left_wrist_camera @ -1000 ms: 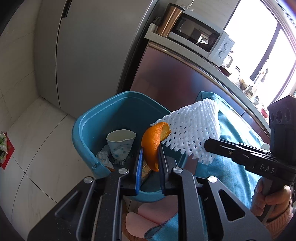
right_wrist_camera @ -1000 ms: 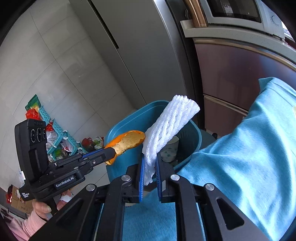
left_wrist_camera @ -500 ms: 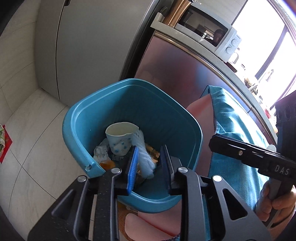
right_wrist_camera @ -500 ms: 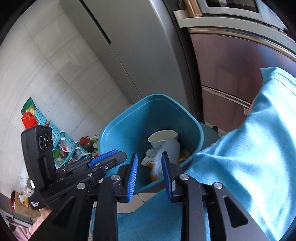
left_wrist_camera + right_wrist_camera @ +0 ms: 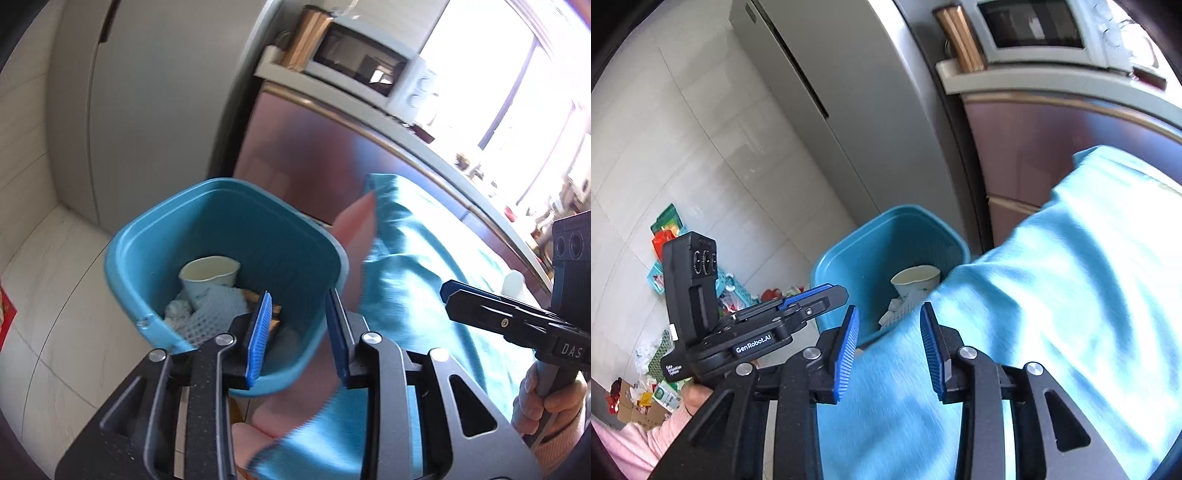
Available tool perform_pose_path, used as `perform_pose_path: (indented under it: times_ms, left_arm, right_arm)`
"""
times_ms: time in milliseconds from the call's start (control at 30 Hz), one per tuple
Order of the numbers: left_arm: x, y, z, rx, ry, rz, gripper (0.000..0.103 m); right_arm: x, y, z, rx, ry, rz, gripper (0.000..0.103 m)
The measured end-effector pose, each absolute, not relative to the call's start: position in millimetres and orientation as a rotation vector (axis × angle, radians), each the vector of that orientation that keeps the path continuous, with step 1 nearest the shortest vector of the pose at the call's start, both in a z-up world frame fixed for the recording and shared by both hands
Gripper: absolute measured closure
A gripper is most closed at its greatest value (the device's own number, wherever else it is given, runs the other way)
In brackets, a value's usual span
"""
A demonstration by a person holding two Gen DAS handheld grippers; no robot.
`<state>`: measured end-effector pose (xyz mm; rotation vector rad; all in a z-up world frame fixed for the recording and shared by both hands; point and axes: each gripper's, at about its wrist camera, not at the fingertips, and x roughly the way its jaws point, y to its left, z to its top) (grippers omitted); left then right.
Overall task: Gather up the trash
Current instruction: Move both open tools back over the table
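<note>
Both grippers, left gripper (image 5: 297, 332) and right gripper (image 5: 888, 352), have just been opening, fingers narrowly apart, nothing between. Foam net (image 5: 216, 306) lies in the bin (image 5: 147, 236). Risk, we judge: fingers snagging the blue cloth (image 5: 1052, 295), tipping the bin.

Both wrist views angle down, close — sharing the blue bin (image 5: 155, 236) (image 5: 849, 254).

From my left camera, the bin (image 5: 192, 236) stood on the floor (image 5: 55, 295) in front of the fridge (image 5: 147, 103), just left of the cloth-covered table (image 5: 424, 277). A paper cup (image 5: 208, 275) sat inside it, with foam netting (image 5: 214, 310) lying in front of the cup. A microwave (image 5: 365, 70) rested on the cabinet (image 5: 314, 147) behind the table. From my right camera, baskets (image 5: 727, 288) lay far left of the bin.
</note>
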<state>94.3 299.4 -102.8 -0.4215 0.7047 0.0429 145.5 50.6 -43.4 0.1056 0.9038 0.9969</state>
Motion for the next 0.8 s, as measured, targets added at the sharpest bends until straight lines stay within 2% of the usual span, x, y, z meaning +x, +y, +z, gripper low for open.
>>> perform_pose_path:
  times_ms: [200, 800]
  left_arm:
    - [94, 255, -86, -0.378, 0.672, -0.071, 0.068]
    - [120, 57, -74, -0.177, 0.742, -0.502, 0.065]
  right_arm:
    - [138, -16, -34, 0.169, 0.839, 0.903, 0.067]
    - [127, -257, -33, 0.363, 0.715, 0.394, 0.064]
